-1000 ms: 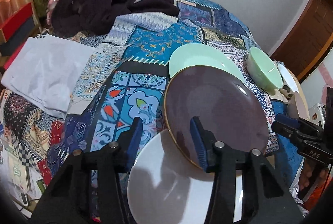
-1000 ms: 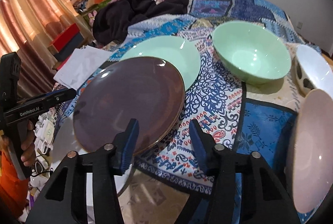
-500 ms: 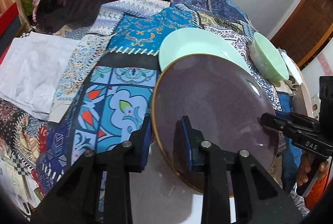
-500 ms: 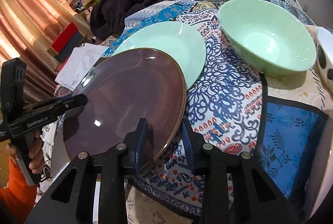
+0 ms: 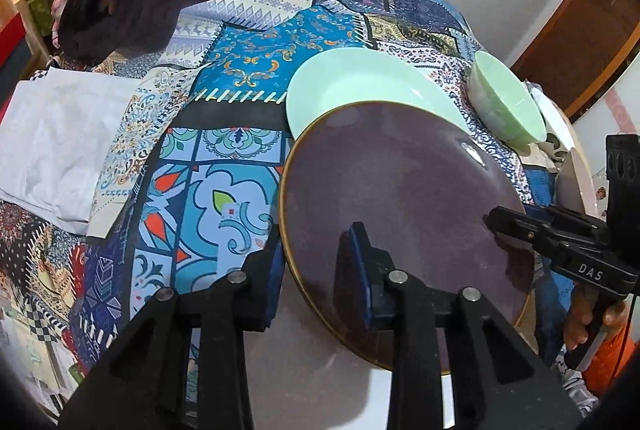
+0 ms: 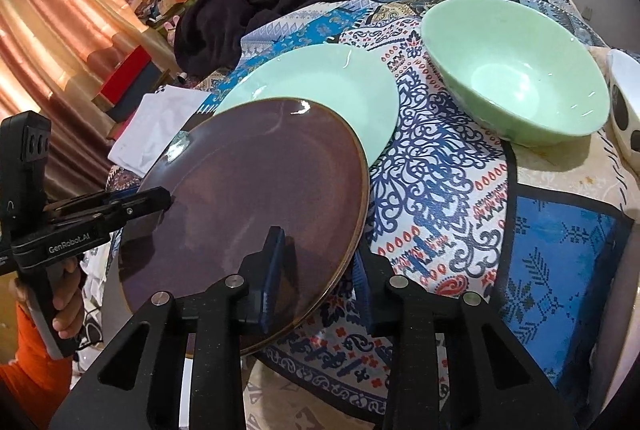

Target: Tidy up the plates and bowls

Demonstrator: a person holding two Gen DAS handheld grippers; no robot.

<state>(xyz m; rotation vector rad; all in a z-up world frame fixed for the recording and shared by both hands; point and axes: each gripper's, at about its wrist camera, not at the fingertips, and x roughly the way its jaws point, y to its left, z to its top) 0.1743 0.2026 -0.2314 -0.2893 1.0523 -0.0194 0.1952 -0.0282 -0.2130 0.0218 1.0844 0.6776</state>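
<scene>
Just beyond the mint plate, the brown plate hangs tilted — left claw and right claw each clamp opposite rims.

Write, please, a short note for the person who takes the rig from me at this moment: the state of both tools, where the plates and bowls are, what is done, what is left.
Left tool: shut on the left rim of the dark brown plate.
Right tool: shut on the opposite rim of that plate, which is lifted and tilted.
Green plate: on the patterned cloth, just behind the brown plate.
Green bowl: on the cloth, to the right.
White plate: under the brown plate, near edge.
Spotted white bowl: far right.
Done: brown plate gripped. Left: probably set it on a stack, then sort the bowls.
</scene>
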